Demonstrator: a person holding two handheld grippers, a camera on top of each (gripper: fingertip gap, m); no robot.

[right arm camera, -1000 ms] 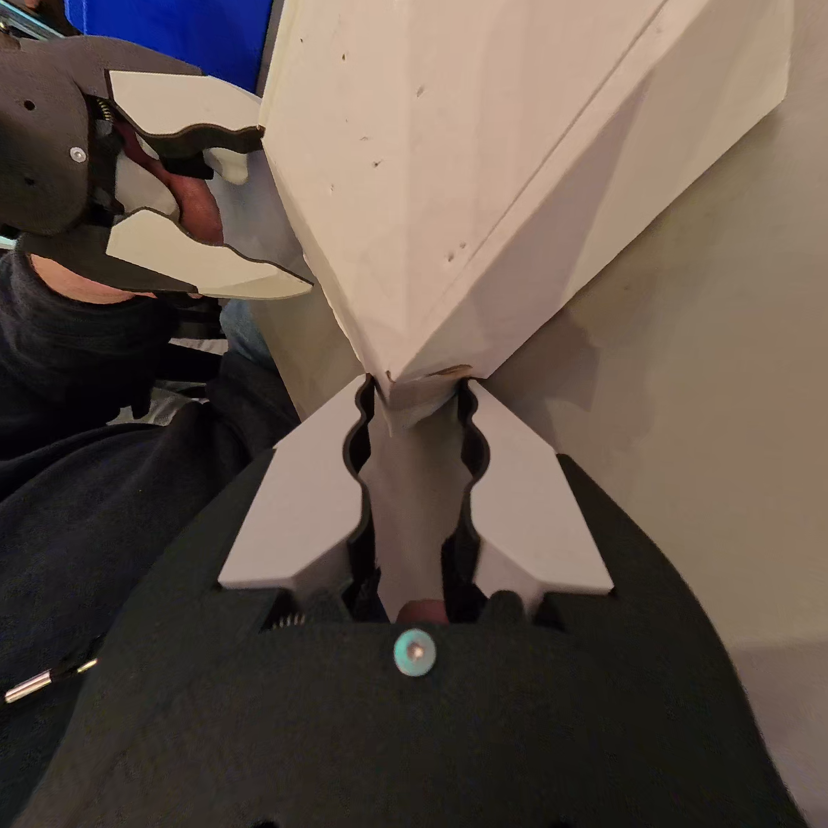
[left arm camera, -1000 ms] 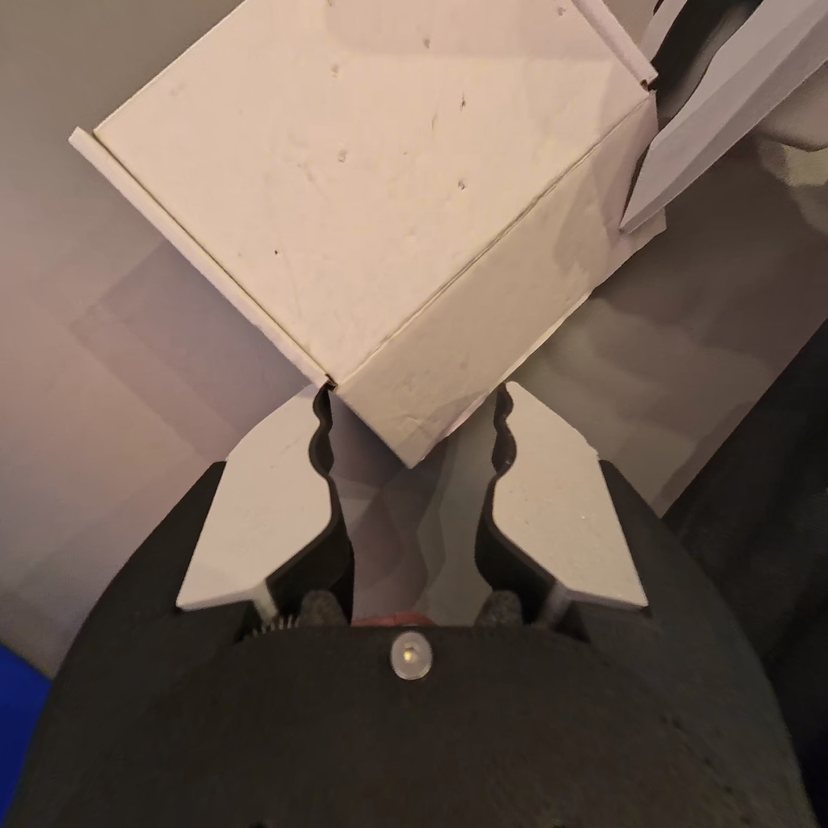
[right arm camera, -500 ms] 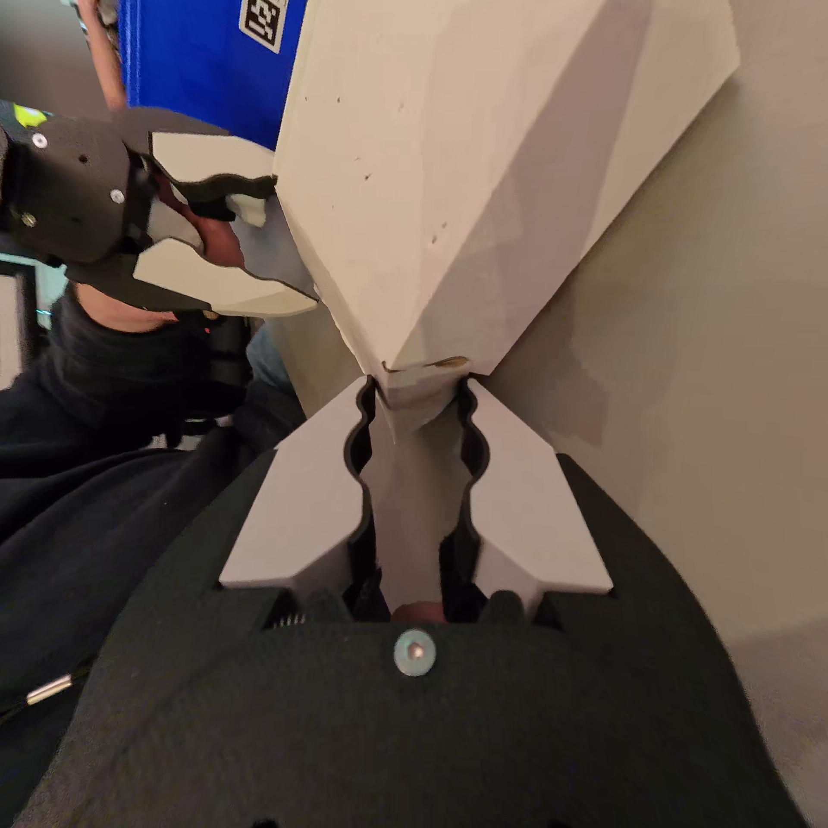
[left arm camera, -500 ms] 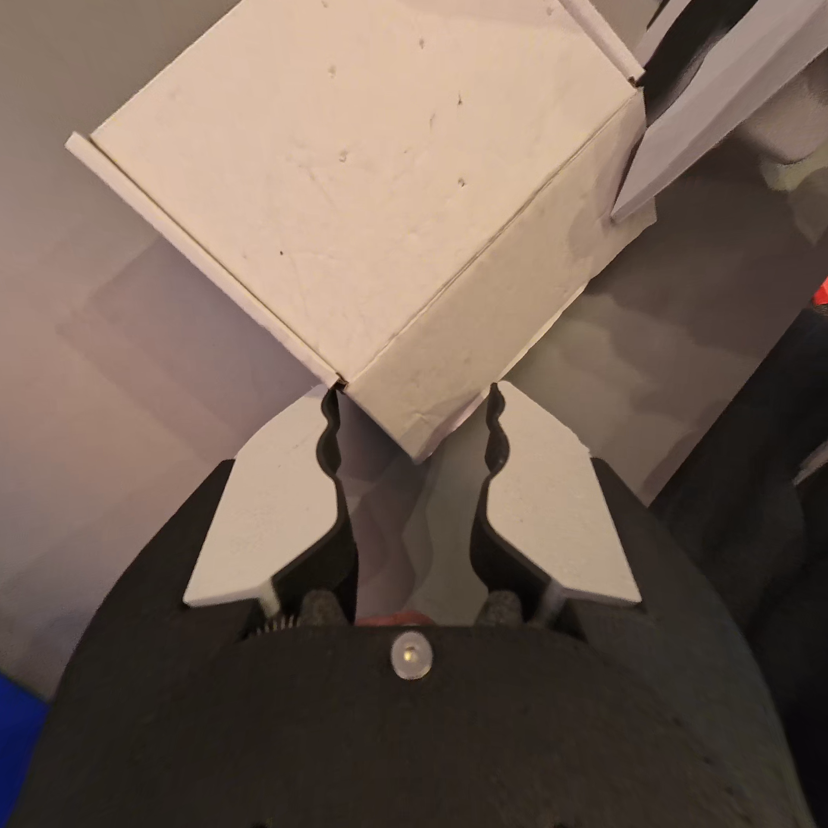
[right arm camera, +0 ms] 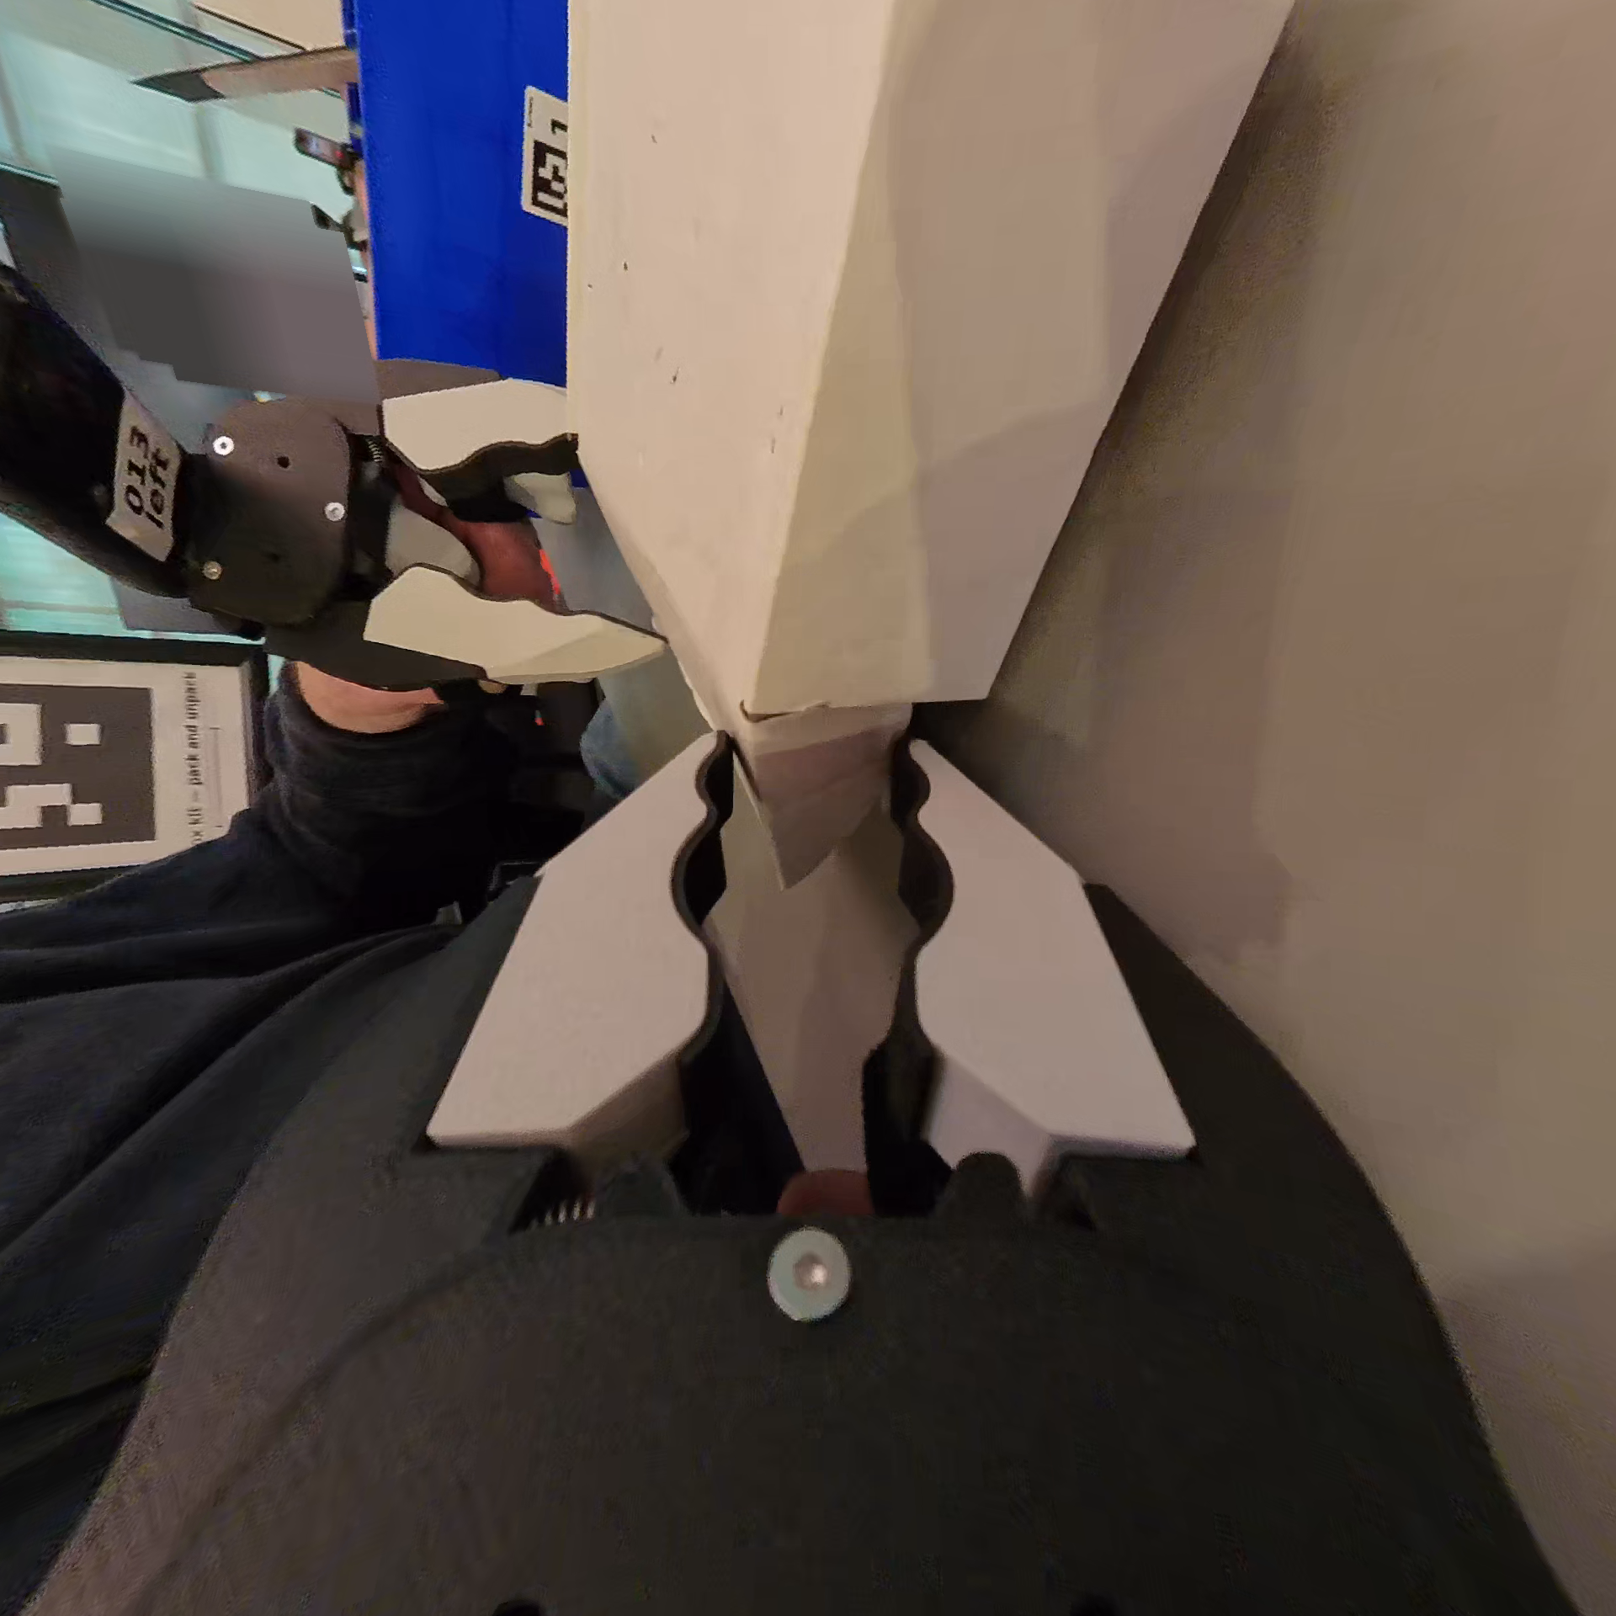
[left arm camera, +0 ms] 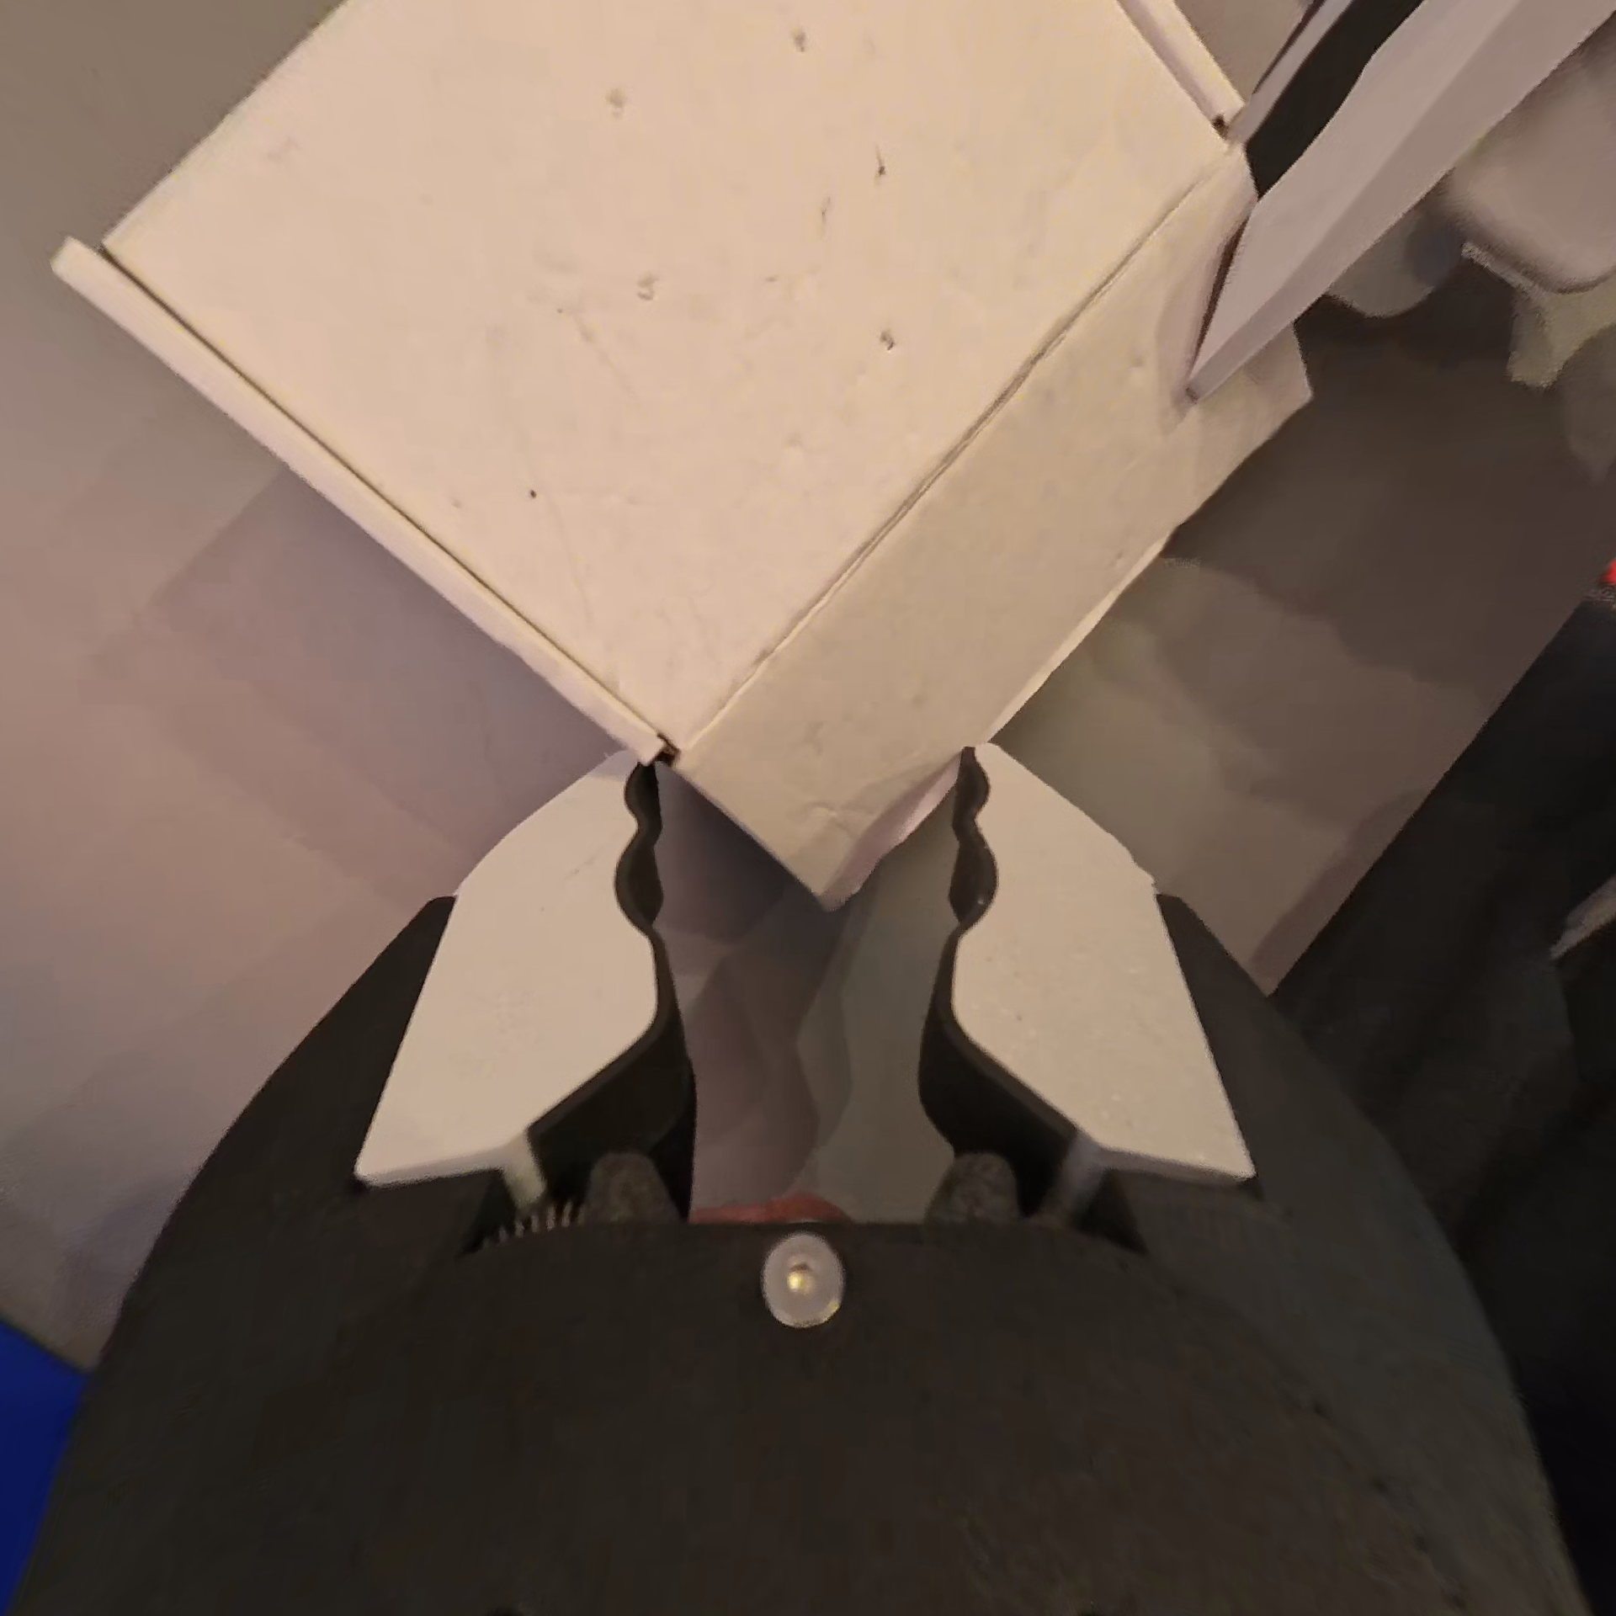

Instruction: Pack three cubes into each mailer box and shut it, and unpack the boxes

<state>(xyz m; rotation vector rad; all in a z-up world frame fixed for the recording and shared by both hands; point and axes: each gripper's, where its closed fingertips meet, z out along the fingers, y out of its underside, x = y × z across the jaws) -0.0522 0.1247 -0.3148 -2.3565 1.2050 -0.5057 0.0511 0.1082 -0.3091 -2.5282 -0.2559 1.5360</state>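
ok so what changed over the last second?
The right claw pivoted about the mailer box corner it holds, so its view now shows more of the blue bin, and the left claw sits lower in that view. The left claw narrowed slightly around the box's near corner. Unchanged: the right claw pinches the corner flap, the left claw is open and not gripping, and the box is shut.
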